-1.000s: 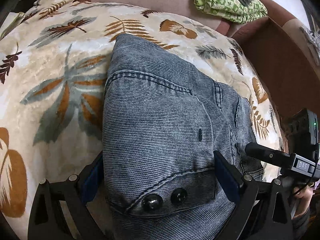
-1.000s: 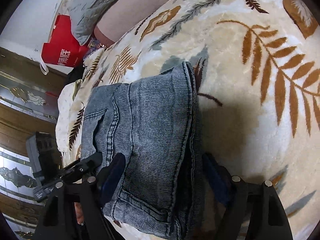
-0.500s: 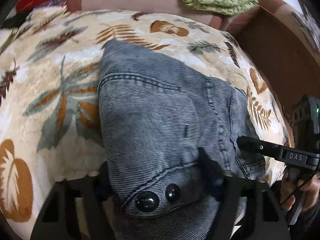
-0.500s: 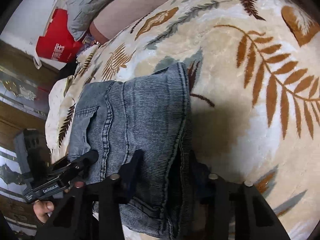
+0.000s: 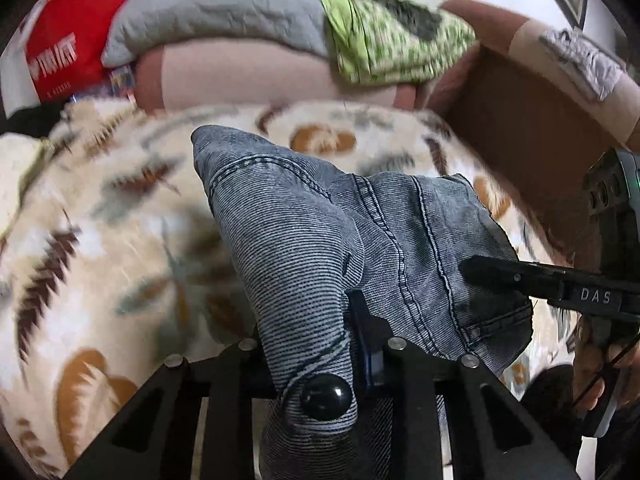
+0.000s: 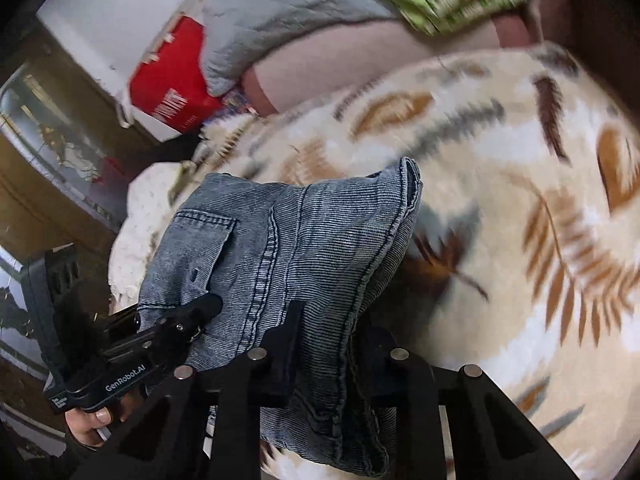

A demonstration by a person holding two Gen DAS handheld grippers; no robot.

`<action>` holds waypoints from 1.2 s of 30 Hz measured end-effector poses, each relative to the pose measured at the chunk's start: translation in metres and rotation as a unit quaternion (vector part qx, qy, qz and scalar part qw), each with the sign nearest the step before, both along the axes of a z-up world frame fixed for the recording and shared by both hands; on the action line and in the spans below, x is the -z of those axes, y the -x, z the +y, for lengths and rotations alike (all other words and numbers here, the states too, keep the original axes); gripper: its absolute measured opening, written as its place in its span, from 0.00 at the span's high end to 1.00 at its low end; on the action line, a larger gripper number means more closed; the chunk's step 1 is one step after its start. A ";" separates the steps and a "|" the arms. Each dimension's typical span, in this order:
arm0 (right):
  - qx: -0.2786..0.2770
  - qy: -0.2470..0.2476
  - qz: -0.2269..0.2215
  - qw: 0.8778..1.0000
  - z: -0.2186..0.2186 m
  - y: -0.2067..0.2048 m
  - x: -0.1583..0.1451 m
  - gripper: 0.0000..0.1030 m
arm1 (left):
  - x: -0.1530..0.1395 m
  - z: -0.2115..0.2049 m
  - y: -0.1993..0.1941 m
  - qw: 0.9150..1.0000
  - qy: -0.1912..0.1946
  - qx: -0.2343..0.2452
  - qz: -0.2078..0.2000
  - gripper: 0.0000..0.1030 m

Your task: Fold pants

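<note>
pants gathered over the blanket on the bed, near edge bunched between both grippers; left gripper and right gripper fingers closing, clenched on denim, bulk extending straight ahead.

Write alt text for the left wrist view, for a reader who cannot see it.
The left tongs pinch the waistband of grey-blue denim pants, jaws closing on the fabric above its black button. The right tongs grip the pants' other side, over a leaf-patterned blanket.

Leaf-print blanket bears the folded jeans.
</note>
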State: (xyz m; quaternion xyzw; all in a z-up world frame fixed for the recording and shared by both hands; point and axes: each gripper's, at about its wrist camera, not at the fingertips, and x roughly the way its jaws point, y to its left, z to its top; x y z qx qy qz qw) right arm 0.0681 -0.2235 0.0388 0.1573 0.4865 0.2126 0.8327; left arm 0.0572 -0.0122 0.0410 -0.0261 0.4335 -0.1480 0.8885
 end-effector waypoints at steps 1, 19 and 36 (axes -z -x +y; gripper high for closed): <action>-0.005 -0.001 -0.012 1.000 0.006 -0.007 -0.010 0.75 | -0.008 0.006 -0.005 1.000 -0.002 -0.005 -0.012 0.72; -0.044 0.026 -0.067 0.996 0.070 -0.085 -0.038 0.75 | -0.025 0.056 -0.071 0.998 -0.015 -0.038 -0.047 0.72; -0.044 0.027 -0.027 0.998 0.074 -0.107 0.000 0.75 | 0.006 0.057 -0.090 0.999 -0.019 -0.043 -0.010 0.71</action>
